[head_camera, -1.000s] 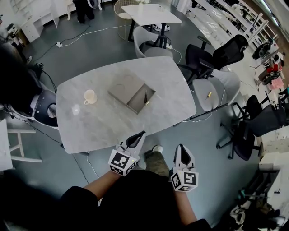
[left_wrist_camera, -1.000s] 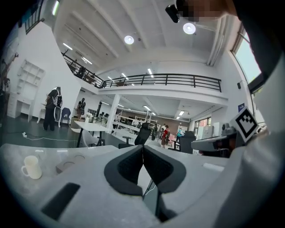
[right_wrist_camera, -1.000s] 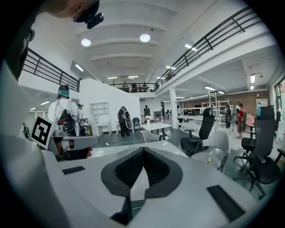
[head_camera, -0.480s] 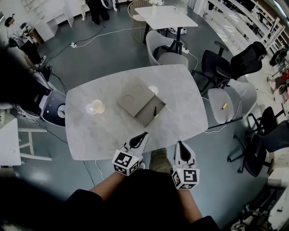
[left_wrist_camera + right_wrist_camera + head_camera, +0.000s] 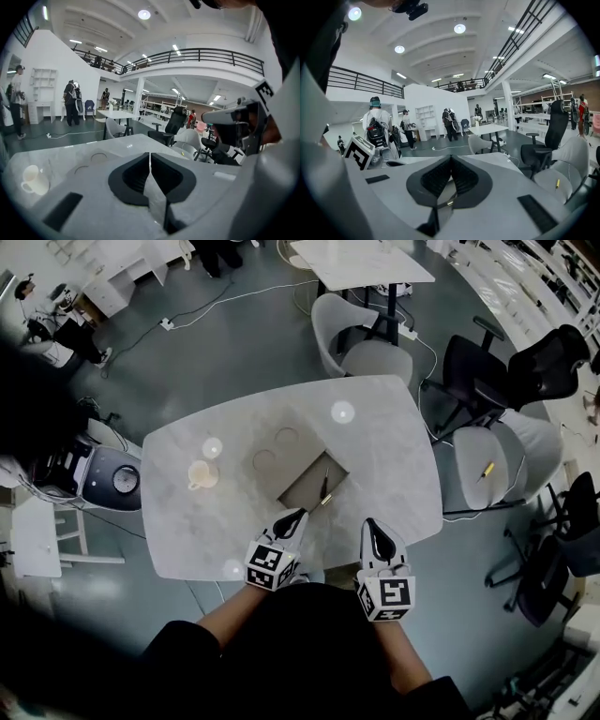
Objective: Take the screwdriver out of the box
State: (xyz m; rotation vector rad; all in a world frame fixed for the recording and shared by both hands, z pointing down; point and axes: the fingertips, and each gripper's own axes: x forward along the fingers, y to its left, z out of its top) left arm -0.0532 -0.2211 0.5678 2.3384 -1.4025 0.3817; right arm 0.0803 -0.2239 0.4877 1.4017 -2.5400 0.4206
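An open grey box [image 5: 309,486] lies in the middle of the marble table [image 5: 394,456], its lid [image 5: 272,454] folded out to the left. A dark screwdriver [image 5: 323,487] with a brass-coloured end rests in the box's right part. My left gripper [image 5: 292,517] is shut and empty over the table's near edge, just short of the box. My right gripper [image 5: 372,526] is also shut and empty, to the right of it at the edge. In the left gripper view the jaws [image 5: 150,155] meet in front of the lid [image 5: 91,161]. In the right gripper view the jaws [image 5: 451,158] touch at their tips.
A cream cup [image 5: 200,474] stands on the table left of the box. Grey and black chairs [image 5: 492,460] crowd the table's right and far sides; a yellow tool [image 5: 487,470] lies on one seat. A round machine [image 5: 117,479] sits on the floor at left.
Both grippers have come forward from in front of the table to its near edge. The box now lies just ahead of the left gripper. Both stay shut.
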